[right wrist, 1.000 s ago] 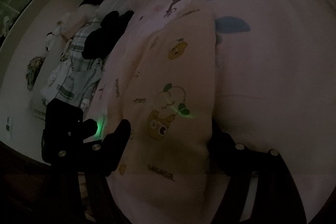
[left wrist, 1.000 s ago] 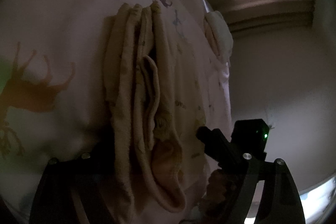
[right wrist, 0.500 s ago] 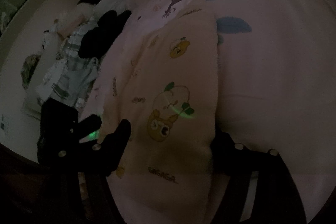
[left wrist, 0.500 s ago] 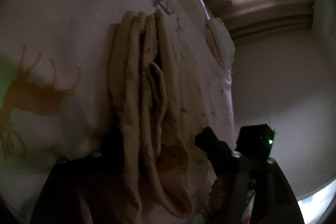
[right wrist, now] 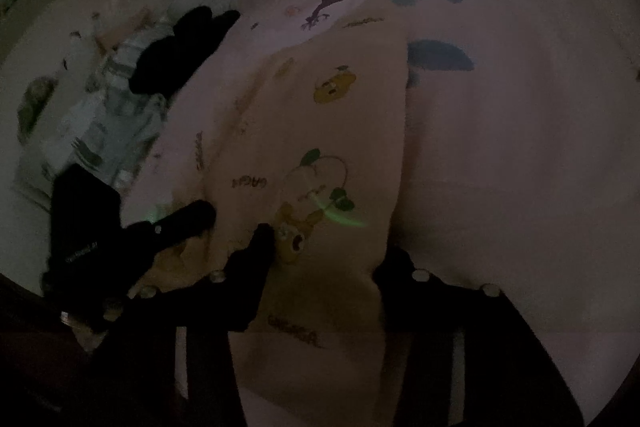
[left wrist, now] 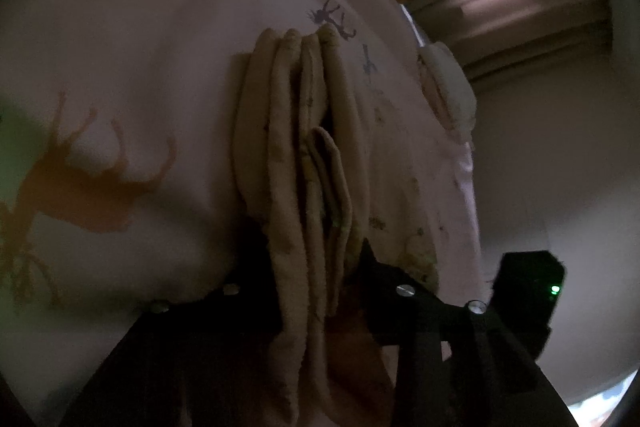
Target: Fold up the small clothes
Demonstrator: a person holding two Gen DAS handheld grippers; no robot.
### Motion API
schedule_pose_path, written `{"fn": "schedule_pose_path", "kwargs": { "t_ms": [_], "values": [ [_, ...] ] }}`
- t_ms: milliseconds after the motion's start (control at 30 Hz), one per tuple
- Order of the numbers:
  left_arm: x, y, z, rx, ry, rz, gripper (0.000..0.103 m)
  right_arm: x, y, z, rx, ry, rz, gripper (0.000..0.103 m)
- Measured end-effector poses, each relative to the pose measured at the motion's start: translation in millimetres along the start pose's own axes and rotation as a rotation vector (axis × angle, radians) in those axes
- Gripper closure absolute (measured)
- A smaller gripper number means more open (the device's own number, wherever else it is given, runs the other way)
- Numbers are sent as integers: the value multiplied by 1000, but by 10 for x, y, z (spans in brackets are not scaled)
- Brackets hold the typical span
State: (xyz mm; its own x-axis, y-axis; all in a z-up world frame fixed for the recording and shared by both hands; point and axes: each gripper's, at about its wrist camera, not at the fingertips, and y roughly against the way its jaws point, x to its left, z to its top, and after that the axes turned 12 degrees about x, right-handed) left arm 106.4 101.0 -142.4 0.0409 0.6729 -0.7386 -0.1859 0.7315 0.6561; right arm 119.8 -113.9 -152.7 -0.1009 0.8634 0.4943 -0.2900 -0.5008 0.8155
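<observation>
Dim room, curtains drawn at far right; work surface was a bed with a pale pink bedsheet [left wrist: 132,39] printed with deer and branches. At left, the left gripper [left wrist: 316,291] had both fingers closed tight on the edge of a cream garment [left wrist: 296,155], its layers bunched into several upright pleats between the jaws. Garment lay on the sheet, already folded over itself more than once, cartoon print facing up in the right wrist view [right wrist: 320,131]. Judged: folding well advanced, roughly one closing fold and a set-down left; a pile of other clothes [right wrist: 120,99] at the bed's far edge looked unfolded. Compared with a second ago, the left fingers had gone from spread either side of the pleats to clamped on them. Right gripper [right wrist: 324,259]: fingers apart, straddling the garment's near end, one finger now resting over the fabric and closer in than before; closing under way, not complete.
</observation>
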Motion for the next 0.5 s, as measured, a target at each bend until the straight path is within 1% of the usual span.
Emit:
{"fn": "schedule_pose_path", "kwargs": {
  "t_ms": [67,167,300,500],
  "values": [
    [7,-10,3,-7,1,6,70,31,-21,9,-4,26,-35,62],
    [20,-17,2,-11,5,2,70,-16,-22,9,-15,6,-25,63],
    [18,-43,9,-21,-1,9,70,-60,-31,-9,-30,9,0,64],
    [-21,-83,23,-41,-4,29,70,-12,-25,-39,-35,18,-25,64]
  ]
}}
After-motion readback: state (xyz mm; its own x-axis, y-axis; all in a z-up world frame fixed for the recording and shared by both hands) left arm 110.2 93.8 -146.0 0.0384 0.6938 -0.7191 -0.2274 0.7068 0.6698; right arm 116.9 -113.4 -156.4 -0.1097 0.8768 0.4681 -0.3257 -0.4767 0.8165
